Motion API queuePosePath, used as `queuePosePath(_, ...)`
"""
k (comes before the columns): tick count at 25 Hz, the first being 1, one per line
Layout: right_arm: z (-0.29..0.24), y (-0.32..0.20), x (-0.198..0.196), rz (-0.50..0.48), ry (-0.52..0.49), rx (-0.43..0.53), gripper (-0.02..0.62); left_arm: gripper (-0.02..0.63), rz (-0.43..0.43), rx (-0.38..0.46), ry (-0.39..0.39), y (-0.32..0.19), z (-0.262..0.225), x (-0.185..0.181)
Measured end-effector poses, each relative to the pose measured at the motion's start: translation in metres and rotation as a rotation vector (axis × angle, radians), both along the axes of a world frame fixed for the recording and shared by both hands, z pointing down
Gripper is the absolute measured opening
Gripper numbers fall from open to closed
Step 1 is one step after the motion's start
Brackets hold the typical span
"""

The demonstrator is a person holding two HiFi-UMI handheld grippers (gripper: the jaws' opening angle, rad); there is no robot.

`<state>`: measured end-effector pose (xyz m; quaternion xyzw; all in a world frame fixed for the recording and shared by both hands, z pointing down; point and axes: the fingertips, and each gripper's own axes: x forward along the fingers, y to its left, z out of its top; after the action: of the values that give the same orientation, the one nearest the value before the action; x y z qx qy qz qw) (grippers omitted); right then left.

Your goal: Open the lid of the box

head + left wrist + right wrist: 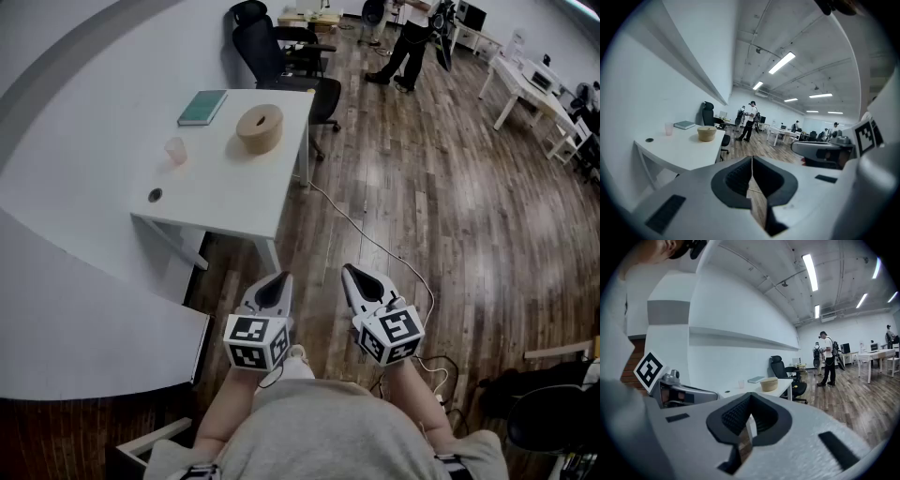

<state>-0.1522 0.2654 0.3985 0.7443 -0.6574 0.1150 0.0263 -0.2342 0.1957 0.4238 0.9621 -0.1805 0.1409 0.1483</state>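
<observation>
sitting well ahead on the white table (pixel 234 187), the round tan box (pixel 260 131) looks light and rigid; pinching the rim of its lid (pixel 262 116) seems best. left gripper (pixel 277 279) and right gripper (pixel 352 272) are closed, empty.

**Head view:** set above the person, facing forward and steeply down past the left tongs (pixel 279 278) and right tongs (pixel 351 270); the desk (pixel 234 187) lies well ahead.
**Left and right gripper views:** each sits just behind its own tongs and looks along them, roughly level, toward the far desk.
All three views share the desk. Each gripper view also catches the other tongs at its edge.
</observation>
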Motion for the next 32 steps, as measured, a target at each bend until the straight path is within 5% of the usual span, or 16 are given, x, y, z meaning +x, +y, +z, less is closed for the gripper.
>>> queuePosePath(12,-0.002,0.147,-0.064,0.034,0.026,0.05,-0.004,0.009,-0.031,0.016,0.027,0.136,-0.003,-0.063)
queuePosePath(32,0.005,0.182,-0.081,-0.027,0.009,0.04,0.0,0.034,-0.038,0.038,0.024,0.174,-0.004,-0.067)
